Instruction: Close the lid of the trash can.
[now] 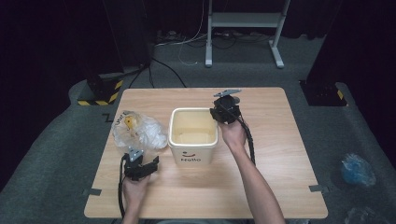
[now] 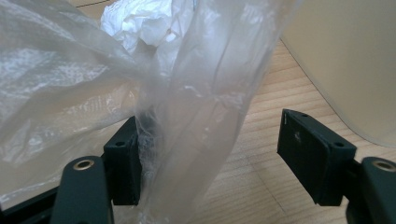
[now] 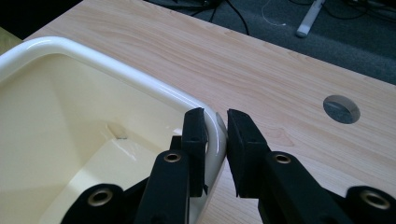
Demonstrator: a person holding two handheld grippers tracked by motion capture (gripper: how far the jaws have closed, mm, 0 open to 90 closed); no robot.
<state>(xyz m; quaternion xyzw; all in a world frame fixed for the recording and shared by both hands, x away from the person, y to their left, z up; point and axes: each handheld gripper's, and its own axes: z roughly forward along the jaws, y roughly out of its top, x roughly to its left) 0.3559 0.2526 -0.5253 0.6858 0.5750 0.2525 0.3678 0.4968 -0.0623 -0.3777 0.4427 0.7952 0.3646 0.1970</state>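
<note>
A cream plastic bin [image 1: 192,140] with a smile mark stands upright at the table's middle. A crumpled clear plastic bag [image 1: 140,129] with something yellow inside lies to its left. My left gripper [image 1: 145,162] sits at the bag's near edge. In the left gripper view it [image 2: 210,135] is open wide, with a fold of the bag [image 2: 70,79] hanging between the jaws against the left one, and the bin's wall [image 2: 355,60] at the right. My right gripper [image 1: 220,114] is at the bin's right rim. There it [image 3: 215,122] is shut on the rim [image 3: 116,65], one jaw inside and one outside.
The wooden table [image 1: 280,154] has bare room on its right half and along the front. A round cable hole [image 3: 341,109] lies beyond the right gripper. A metal stand [image 1: 243,21] and a blue bag [image 1: 357,169] are on the floor.
</note>
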